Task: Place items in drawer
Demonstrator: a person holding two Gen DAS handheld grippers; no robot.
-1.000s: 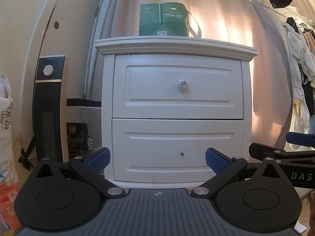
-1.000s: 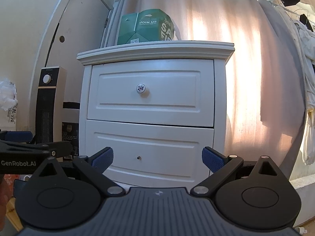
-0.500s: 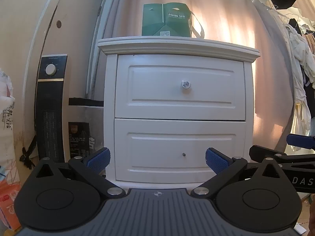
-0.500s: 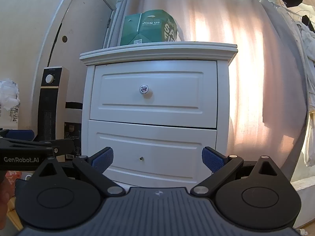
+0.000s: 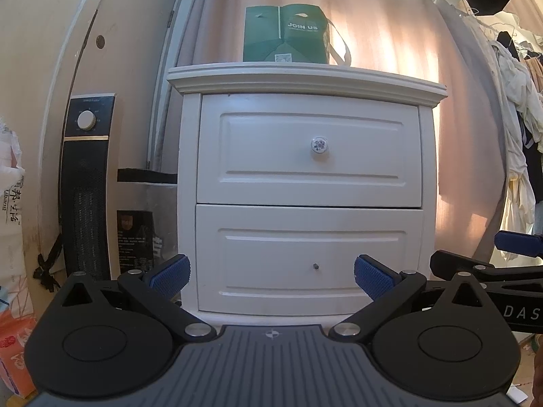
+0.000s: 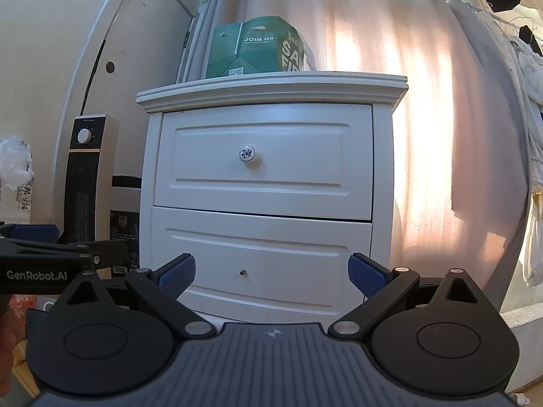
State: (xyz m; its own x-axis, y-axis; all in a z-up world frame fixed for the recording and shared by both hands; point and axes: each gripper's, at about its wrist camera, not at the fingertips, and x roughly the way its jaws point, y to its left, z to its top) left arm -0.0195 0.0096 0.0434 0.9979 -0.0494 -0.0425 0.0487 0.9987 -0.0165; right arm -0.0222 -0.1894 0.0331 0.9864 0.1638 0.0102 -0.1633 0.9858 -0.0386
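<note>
A white two-drawer nightstand stands ahead, both drawers closed. The upper drawer carries a round patterned knob. The lower drawer shows only a small dark stud. A green paper bag sits on top. My left gripper is open and empty, low before the lower drawer. My right gripper is open and empty too, at about the same height.
A black tower heater stands left of the nightstand, with a dark box beside it. Pink curtains hang behind. Clothes hang at the right. Bags sit far left.
Both views have drifted slightly: the nightstand sits a little further right and looms a bit larger in each. Both grippers stay open and empty.
</note>
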